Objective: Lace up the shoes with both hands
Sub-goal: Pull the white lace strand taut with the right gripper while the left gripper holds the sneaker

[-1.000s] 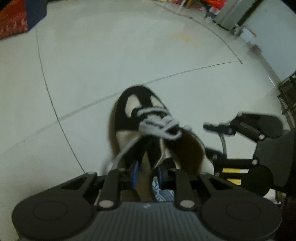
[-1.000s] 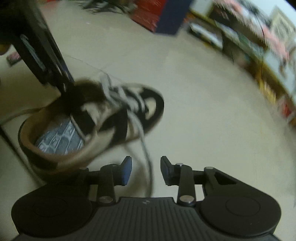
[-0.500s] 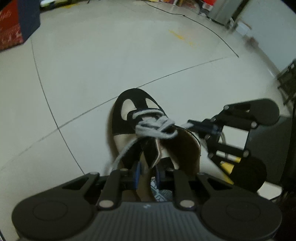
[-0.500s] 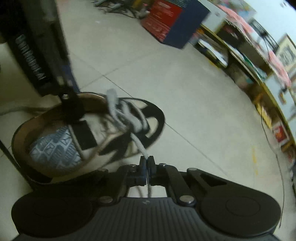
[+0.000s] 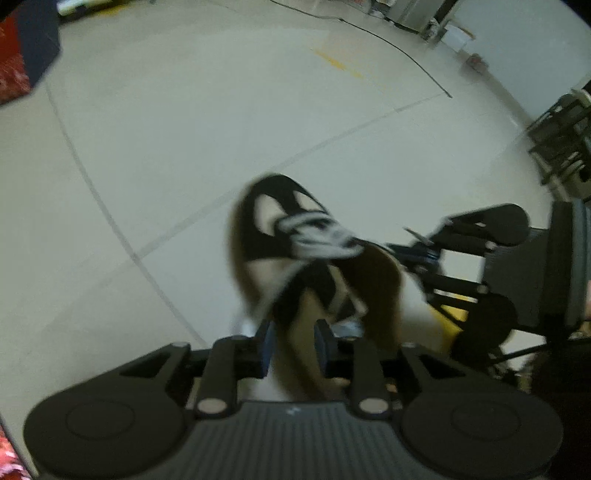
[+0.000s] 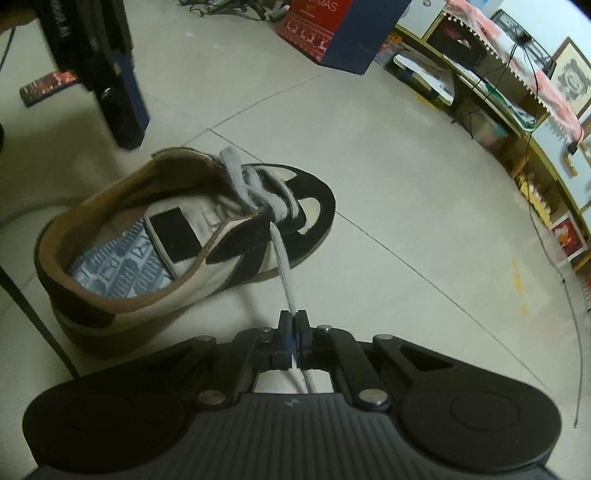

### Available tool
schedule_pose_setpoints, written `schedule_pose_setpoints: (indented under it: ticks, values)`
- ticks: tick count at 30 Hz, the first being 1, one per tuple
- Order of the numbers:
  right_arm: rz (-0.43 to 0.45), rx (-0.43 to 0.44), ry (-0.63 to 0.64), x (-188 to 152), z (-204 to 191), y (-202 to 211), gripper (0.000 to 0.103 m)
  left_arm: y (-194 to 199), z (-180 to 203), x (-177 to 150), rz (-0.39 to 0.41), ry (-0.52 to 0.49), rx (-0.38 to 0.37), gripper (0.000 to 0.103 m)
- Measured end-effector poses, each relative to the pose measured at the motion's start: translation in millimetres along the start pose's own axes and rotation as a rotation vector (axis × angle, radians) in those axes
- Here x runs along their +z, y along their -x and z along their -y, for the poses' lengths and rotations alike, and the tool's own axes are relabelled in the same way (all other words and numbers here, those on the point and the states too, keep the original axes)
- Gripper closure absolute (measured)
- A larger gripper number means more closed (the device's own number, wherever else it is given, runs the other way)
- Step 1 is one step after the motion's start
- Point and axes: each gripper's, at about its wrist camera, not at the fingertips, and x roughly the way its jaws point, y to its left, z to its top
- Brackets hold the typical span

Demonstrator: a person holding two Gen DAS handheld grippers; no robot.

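Observation:
A black, cream and brown sneaker (image 6: 177, 254) lies on the tiled floor, toe pointing away; it is blurred in the left wrist view (image 5: 291, 240). Its grey-white laces (image 6: 258, 188) cross the upper eyelets. My right gripper (image 6: 293, 325) is shut on the lace end (image 6: 284, 273), which runs taut from the near side eyelet. My left gripper (image 5: 293, 343) is open above the shoe's heel collar, its jaws apart with nothing gripped. In the right wrist view the left gripper (image 6: 122, 96) hangs behind the heel. In the left wrist view the right gripper (image 5: 424, 251) is to the shoe's right.
A red and blue box (image 6: 332, 33) stands on the floor beyond the shoe. Shelves with clutter (image 6: 517, 92) line the right wall. A thin cable (image 6: 576, 332) trails over the floor at right. A dark rack (image 5: 565, 147) stands at far right.
My right gripper closed on the lace end and pulled it back taut. My left gripper let go of the shoe tongue, opened and rose a little.

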Motion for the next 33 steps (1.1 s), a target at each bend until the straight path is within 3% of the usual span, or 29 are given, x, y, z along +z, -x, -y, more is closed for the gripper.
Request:
schedule_pose_setpoints:
  ticks: [4,7,10,13,16,19,22,27,33]
  values:
    - [0.008,0.016,0.005,5.0,-0.6,4.3,0.096,-16.5,-8.2,8.4,0.001,-0.027,0.038,0.07]
    - [0.026,-0.012,0.042,7.9,-3.9,1.7,0.071,-35.4,2.6,12.0,-0.041,-0.162,0.088,0.065]
    - [0.038,-0.005,0.092,14.9,-9.0,-2.5,0.072,-47.4,10.9,12.5,-0.049,-0.265,0.135,0.063]
    - [0.05,-0.039,0.214,18.7,-18.8,-5.2,0.075,-53.8,15.8,14.6,-0.046,-0.296,0.131,0.067]
    - [0.062,-0.074,0.266,16.4,-22.6,-6.5,0.101,-55.3,18.3,15.9,-0.043,-0.31,0.133,0.077]
    - [0.082,-0.098,0.19,17.0,-18.5,-1.7,0.101,-56.8,16.7,13.3,-0.044,-0.284,0.159,0.101]
    - [0.104,-0.111,0.121,17.1,-12.4,5.1,0.101,-54.6,15.4,6.6,0.011,-0.236,0.194,0.101]
    - [0.101,-0.145,0.167,6.1,-11.1,12.3,0.102,-49.9,13.5,1.2,0.083,-0.165,0.229,0.101]
    - [0.089,-0.156,0.056,-2.8,-3.7,20.5,0.102,-26.5,19.2,-9.9,0.161,-0.176,0.275,0.101]
